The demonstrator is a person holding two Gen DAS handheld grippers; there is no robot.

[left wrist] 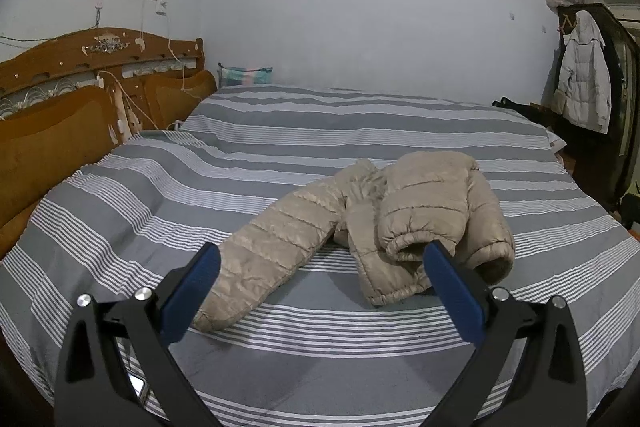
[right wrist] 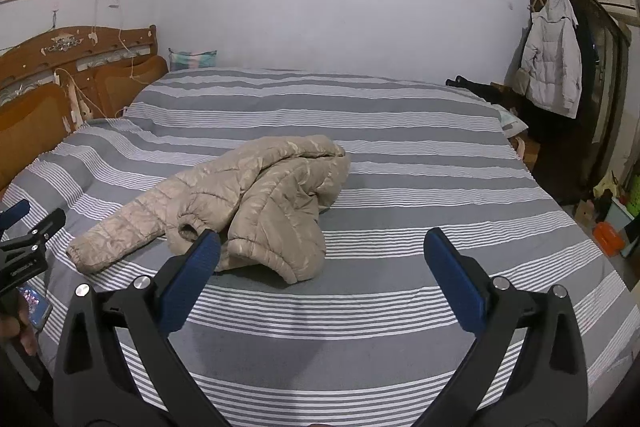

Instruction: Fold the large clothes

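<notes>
A beige quilted puffer jacket lies crumpled on the grey-and-white striped bed, one sleeve stretched toward the near left. My left gripper hangs open just in front of it, blue pads wide apart with nothing between them. In the right wrist view the same jacket sits left of centre on the bed. My right gripper is open above bare sheet, its left pad near the jacket's hem. The left gripper shows at the left edge.
A wooden headboard with dangling cables runs along the left. A white coat hangs on a dark wardrobe at the right. Boxes and an orange item clutter the floor past the bed's right edge. A phone is at the left.
</notes>
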